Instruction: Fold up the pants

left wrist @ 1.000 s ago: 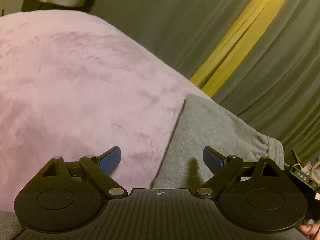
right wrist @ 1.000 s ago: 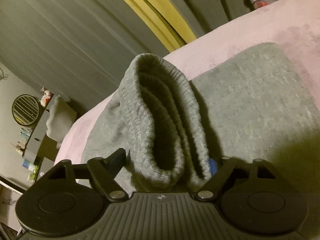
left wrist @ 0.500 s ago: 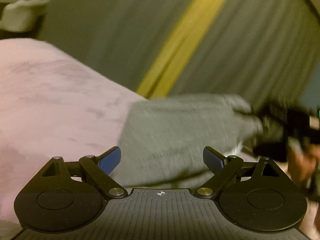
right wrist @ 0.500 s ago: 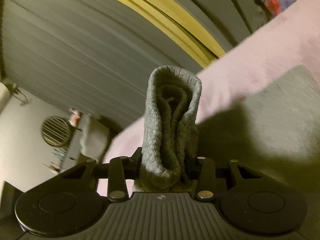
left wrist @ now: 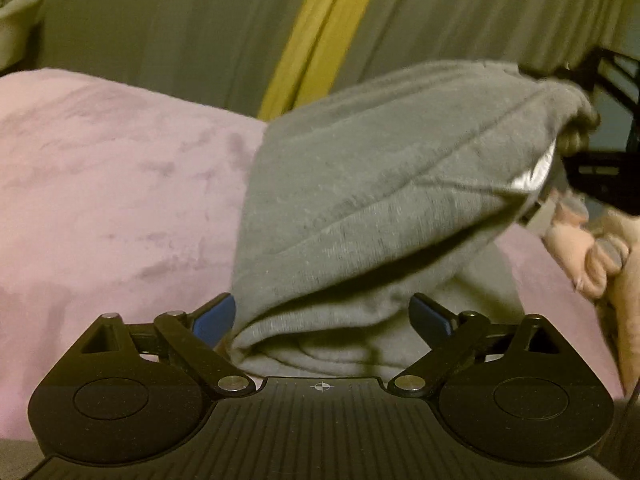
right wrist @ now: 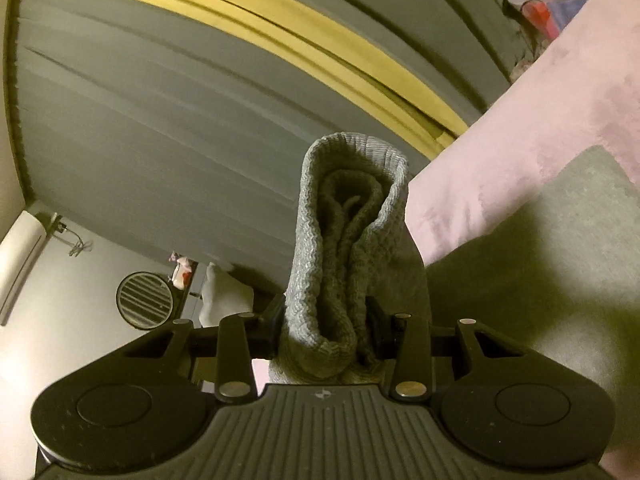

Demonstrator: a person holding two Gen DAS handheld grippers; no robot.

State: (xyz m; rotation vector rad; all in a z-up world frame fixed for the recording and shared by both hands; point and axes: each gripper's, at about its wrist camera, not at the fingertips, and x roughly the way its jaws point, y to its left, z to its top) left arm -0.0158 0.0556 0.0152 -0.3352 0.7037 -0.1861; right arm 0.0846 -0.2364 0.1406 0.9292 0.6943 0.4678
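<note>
1. Nearest in the left wrist view, the left tongs (left wrist: 322, 318) stand released, blue pads wide apart, with the folded corner of the grey sweatpants (left wrist: 372, 184) lying between them but not pinched.
2. Over on the right wrist view, the right tongs (right wrist: 326, 320) are clenched on the ribbed cuff (right wrist: 348, 240), a thick bunched roll standing up between the jaws, which have just been closing on it.
3. Soft, limp knit, this. Light, I'd say, and it drapes and sags, so the thick ribbed hems look like the surest places to take hold.
4. Further off, the sweatpants lie on the bed's pink blanket (left wrist: 120, 184), one end lifted clear.
5. Only the left view shows the lifted cloth arching and a hand (left wrist: 592, 256) at the right edge; only the right shows the grip itself.
6. Farthest back, grey curtains (right wrist: 160, 120) with a yellow stripe.
</note>
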